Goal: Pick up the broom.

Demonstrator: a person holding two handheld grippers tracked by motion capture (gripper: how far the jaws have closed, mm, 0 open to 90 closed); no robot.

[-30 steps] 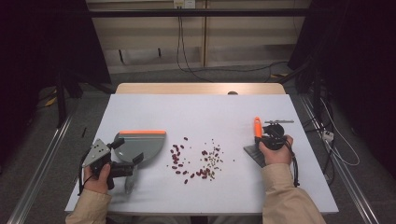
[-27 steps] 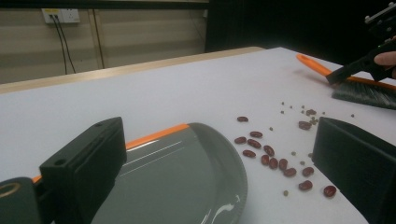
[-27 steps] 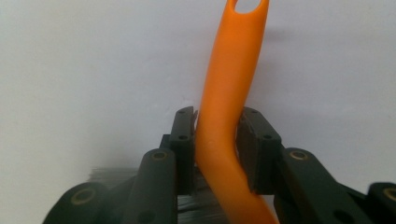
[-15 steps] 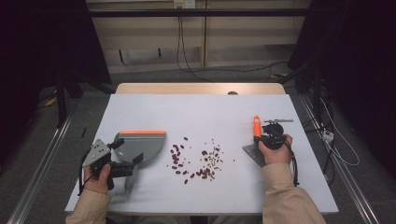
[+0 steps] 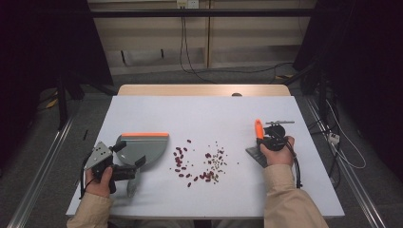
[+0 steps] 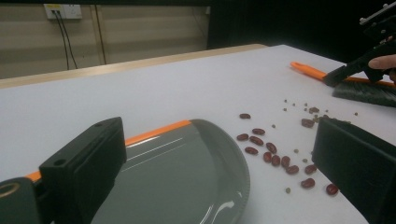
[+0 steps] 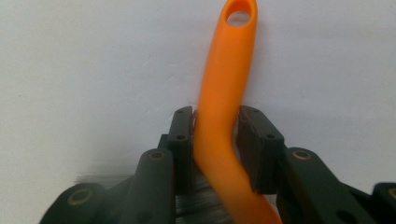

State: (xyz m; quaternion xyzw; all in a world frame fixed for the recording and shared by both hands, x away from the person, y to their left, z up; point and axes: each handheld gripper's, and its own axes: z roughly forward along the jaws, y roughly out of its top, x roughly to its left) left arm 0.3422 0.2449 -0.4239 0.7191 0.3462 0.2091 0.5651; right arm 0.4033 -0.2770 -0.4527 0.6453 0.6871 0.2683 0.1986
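A grey dustpan (image 5: 145, 146) with an orange edge lies on the white table at the left. My left gripper (image 5: 128, 154) stands open around its near corner, and in the left gripper view the dustpan (image 6: 177, 177) lies between the wide jaws with a gap at the right jaw. Several red beans and small seeds (image 5: 199, 164) are scattered mid-table; the beans (image 6: 275, 156) lie just past the pan's rim. At the right, my right gripper (image 5: 261, 137) is shut on the orange handle (image 7: 229, 70) of a brush (image 5: 255, 154), whose bristles rest on the table.
The white table (image 5: 209, 109) has a wooden strip (image 5: 199, 90) along its far edge. Cables (image 5: 332, 142) run over the floor to the right, and metal rails flank both sides. Dark stands are at the back left.
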